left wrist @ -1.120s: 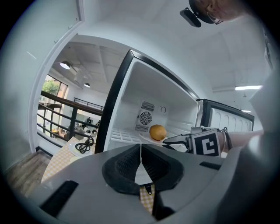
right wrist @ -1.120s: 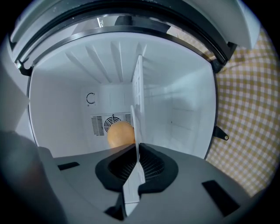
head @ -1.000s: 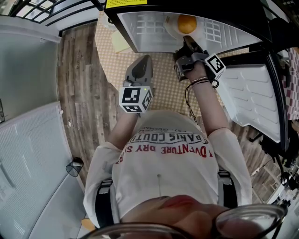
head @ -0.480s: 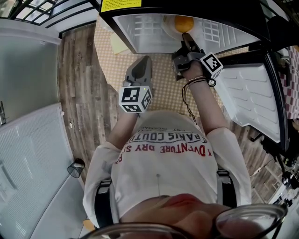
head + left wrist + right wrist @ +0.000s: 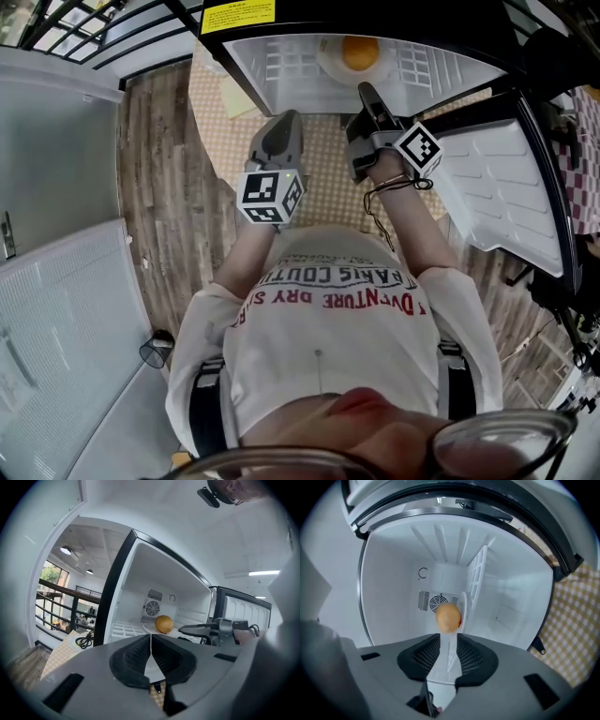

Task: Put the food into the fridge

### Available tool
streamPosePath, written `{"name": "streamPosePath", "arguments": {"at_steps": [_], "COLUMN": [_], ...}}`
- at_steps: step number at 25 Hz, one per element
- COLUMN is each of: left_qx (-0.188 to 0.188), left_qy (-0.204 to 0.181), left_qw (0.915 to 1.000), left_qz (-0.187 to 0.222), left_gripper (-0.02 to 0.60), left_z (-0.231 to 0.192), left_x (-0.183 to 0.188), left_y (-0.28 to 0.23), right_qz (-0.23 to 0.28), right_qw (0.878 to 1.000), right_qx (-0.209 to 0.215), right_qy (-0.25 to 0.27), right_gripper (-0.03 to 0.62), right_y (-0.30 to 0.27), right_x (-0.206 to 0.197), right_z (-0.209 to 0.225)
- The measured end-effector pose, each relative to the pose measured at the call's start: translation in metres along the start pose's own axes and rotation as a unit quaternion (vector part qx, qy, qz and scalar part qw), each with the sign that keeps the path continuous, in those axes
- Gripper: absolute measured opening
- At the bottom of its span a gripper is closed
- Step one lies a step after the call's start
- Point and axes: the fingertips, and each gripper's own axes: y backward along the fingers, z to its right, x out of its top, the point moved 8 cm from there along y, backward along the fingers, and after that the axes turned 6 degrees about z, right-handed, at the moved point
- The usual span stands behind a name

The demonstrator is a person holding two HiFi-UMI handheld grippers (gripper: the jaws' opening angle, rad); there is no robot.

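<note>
An orange (image 5: 360,52) lies on a white plate (image 5: 330,64) on the shelf inside the open fridge (image 5: 281,58). My right gripper (image 5: 364,92) is just outside the fridge opening and points at the plate. Its jaws stand apart with nothing between them. In the right gripper view the orange (image 5: 448,617) shows beyond the gap of the open right gripper (image 5: 449,653). My left gripper (image 5: 284,127) is held lower, to the left of the right one, and is shut and empty. The left gripper view shows the orange (image 5: 163,624) and the right gripper (image 5: 197,629) beside it.
The fridge door (image 5: 506,197) hangs open at the right. A checked mat (image 5: 323,169) covers the floor before the fridge, with wood planks (image 5: 164,187) to the left. A black cable (image 5: 85,640) lies on the mat. Railings (image 5: 84,19) run along the far left.
My right gripper has drawn back a little from the plate with the orange. The left gripper has hardly moved.
</note>
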Motion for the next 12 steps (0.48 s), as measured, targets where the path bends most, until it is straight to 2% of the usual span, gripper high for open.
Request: {"name": "streamPosePath", "arguments": {"at_steps": [2,8,10,12], "left_qx": [-0.004,-0.028,-0.037,-0.046], "left_qy": [-0.004,-0.017,-0.025,-0.034], "left_qw": [1.0,0.9994,0.9989,0.9982], "left_qz": [0.003,0.012,0.015,0.019], "left_gripper": [0.028,0.028,0.028,0.028], "left_z": [0.004,0.022,0.029,0.034], "left_x": [0.003,0.013,0.018,0.022], "left_y": [-0.001,-0.004,-0.003,-0.002], "right_qz": [-0.012,-0.04,-0.045,-0.049], "right_qw": [0.999,0.989,0.977,0.954], "right_qx": [0.005,0.04,0.06,0.079], "right_qy": [0.031,0.138,0.201,0.286], "right_gripper": [0.051,0.026,0.025,0.025], "right_y": [0.009,0.035,0.044,0.051], "right_x": [-0.004,-0.012,-0.013,-0.015], "right_z": [-0.007,-0.022,-0.03,-0.039]}}
